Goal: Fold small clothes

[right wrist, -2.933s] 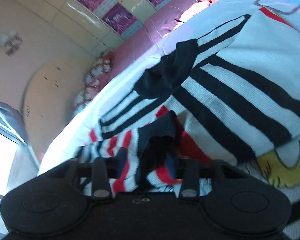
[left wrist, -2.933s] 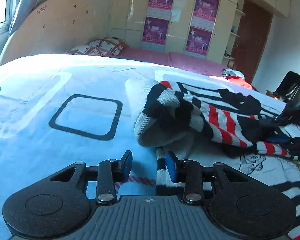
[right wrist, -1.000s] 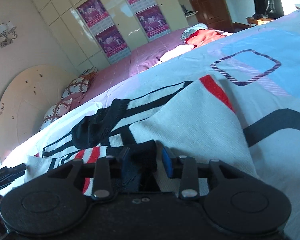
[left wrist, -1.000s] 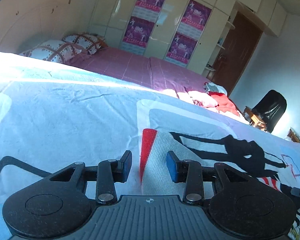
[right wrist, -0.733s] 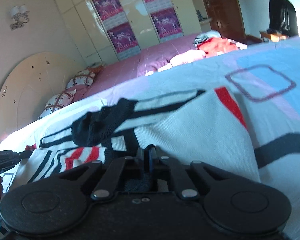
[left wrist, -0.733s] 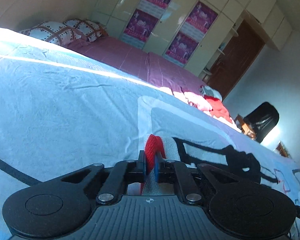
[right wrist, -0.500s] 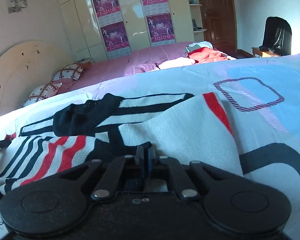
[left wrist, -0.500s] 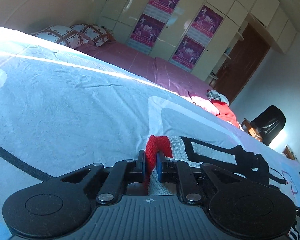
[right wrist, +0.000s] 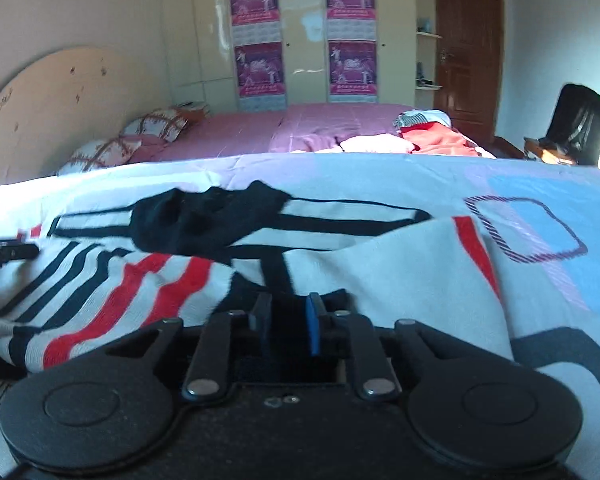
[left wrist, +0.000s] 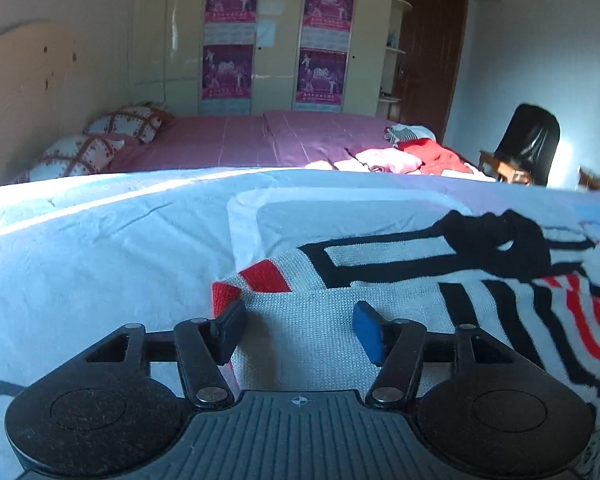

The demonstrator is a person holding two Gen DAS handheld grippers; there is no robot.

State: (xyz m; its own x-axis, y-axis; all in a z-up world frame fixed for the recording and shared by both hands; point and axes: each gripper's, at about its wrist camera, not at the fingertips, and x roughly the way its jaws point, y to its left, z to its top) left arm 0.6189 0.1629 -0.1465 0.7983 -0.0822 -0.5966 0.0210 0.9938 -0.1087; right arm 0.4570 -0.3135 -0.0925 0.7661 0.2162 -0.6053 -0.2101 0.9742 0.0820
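Left gripper [left wrist: 298, 330]: jaws wide, have just been opening, nothing pinched. The sweater [left wrist: 380, 304] lies flat between and under them, on the bedspread [left wrist: 100, 260].

Right gripper [right wrist: 287, 322]: jaws narrow, have just been opening a little. The black hem [right wrist: 284, 300] sits in the gap; can't tell if the pads press it.

Past the grippers: the sweater's red cuff [left wrist: 260, 278], then its black collar [right wrist: 204, 216]. Far beyond the sweater, the pink bed [left wrist: 260, 140] with a clothes pile [left wrist: 412, 154].

Risks, my guess:
- If the hem is caught on the right pads, pulling back drags the fold open.
- Left fold edge sits loose by the cuff; the knit may spring back or slide on the bedspread.

Versus half a second ago: the left jaws were clamped on the red cuff, now released. The right jaws were fully closed on the hem, now slightly apart. The sweater lies flatter.
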